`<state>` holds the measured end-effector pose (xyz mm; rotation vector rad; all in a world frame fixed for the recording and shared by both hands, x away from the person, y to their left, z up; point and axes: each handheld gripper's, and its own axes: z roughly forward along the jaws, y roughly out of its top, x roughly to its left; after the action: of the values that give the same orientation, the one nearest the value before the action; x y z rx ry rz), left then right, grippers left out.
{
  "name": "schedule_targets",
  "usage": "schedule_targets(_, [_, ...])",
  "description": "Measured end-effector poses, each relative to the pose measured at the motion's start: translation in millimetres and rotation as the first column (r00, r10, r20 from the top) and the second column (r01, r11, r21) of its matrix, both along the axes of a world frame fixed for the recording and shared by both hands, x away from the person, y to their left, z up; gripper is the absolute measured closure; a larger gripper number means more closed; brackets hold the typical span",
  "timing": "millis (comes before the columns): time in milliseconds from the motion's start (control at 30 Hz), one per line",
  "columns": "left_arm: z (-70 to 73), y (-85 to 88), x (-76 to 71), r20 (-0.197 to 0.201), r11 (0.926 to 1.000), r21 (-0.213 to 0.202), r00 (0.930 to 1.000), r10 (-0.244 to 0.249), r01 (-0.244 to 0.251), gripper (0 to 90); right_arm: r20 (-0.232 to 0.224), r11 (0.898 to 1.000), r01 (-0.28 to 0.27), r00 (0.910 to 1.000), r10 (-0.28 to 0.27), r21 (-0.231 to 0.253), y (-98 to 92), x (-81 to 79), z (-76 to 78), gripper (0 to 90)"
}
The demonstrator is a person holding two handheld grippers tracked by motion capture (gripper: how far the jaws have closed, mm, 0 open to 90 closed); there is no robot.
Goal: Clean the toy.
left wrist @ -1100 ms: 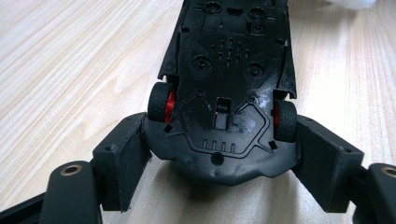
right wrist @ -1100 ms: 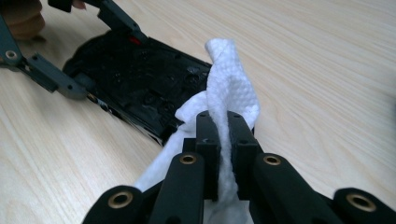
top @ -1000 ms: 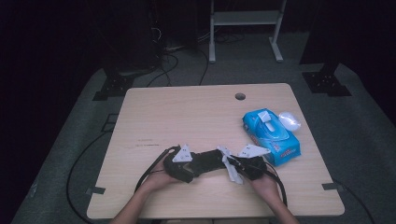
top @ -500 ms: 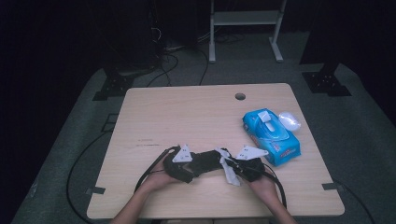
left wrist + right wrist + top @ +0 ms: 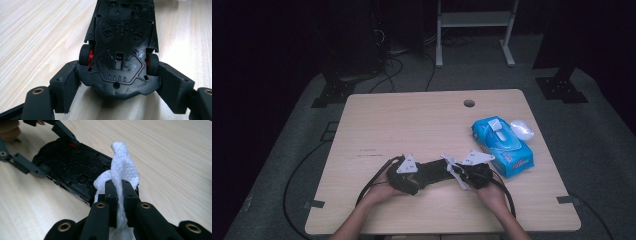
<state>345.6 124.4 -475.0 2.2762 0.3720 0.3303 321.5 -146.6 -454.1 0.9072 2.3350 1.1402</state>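
Your left gripper [image 5: 430, 172] sits near the front edge of the table [image 5: 412, 120], left of centre, w/ its jaws clamped on the sides of a black toy car [image 5: 120, 45] that's flipped belly-up. In the left gripper view the pads press on the car's body at the end nearest the camera, just behind the two red-hubbed wheels [image 5: 85, 54], and the underside w/ its screw holes runs away from you over the wood. The car lies across the near-middle of the table, btw your two hands. Your right gripper [image 5: 457, 172] is at the car's other end, just right of centre; its jaws are squeezed tight on a white wipe [image 5: 123, 173]. In the right gripper view the wipe stands up in a twisted fold above the fingertips and bunches out to the left, resting against the edge of the car's underside. Your left hand [image 5: 379, 192] and right hand [image 5: 492, 192] come in from the near edge, cables trailing off to each side. Farther right, near the table's right edge, lies a blue pack of wipes [image 5: 502, 142] w/ its lid flap up, and a crumpled white wipe [image 5: 522, 131] sits just beside its far-right corner. A round cable hole [image 5: 469, 103] shows in the tabletop toward the far side.
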Motion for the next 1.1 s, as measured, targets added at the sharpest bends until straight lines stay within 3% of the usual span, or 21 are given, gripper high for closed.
schedule_targets(200, [-0.1,3.9,2.1,-0.001,0.9999,-0.001,0.9999,0.015,-0.015,24.1,-0.044,1.000,0.001,0.9990,-0.001,0.002,1.9,11.9,2.5,84.9])
schedule_targets(300, [0.2,3.2,1.5,0.000,1.0000,0.005,1.0000,0.005,-0.005,24.1,-0.059,1.000,0.008,0.9983,-0.007,0.014,-5.8,9.1,2.4,84.8])
schedule_targets(467, [0.3,2.8,1.3,-0.002,1.0000,0.006,1.0000,0.008,-0.008,24.1,-0.076,1.000,0.018,0.9969,-0.019,-0.016,-21.5,1.0,1.7,84.8])
schedule_targets(733, [-0.2,3.0,2.3,-0.005,1.0000,-0.004,1.0000,0.005,-0.005,24.1,-0.048,0.997,0.040,0.9982,-0.037,0.065,-45.6,-11.3,21.8,84.8])
schedule_targets(833, [0.0,2.5,2.2,-0.007,1.0000,-0.004,1.0000,0.001,-0.001,24.1,-0.049,0.996,0.027,0.9986,-0.023,0.085,-42.5,-11.7,26.6,84.8])
schedule_targets(900, [-0.2,1.0,0.9,-0.008,0.9999,-0.007,0.9999,-0.007,0.007,24.1,-0.048,0.997,-0.012,0.9987,0.016,0.082,-24.2,-8.1,24.6,84.8])
schedule_targets(1100, [-0.5,-2.5,-2.6,-0.012,0.9987,-0.015,0.9987,-0.049,0.049,24.1,-0.080,0.996,-0.052,0.9951,0.058,0.074,14.8,7.3,11.5,84.8])
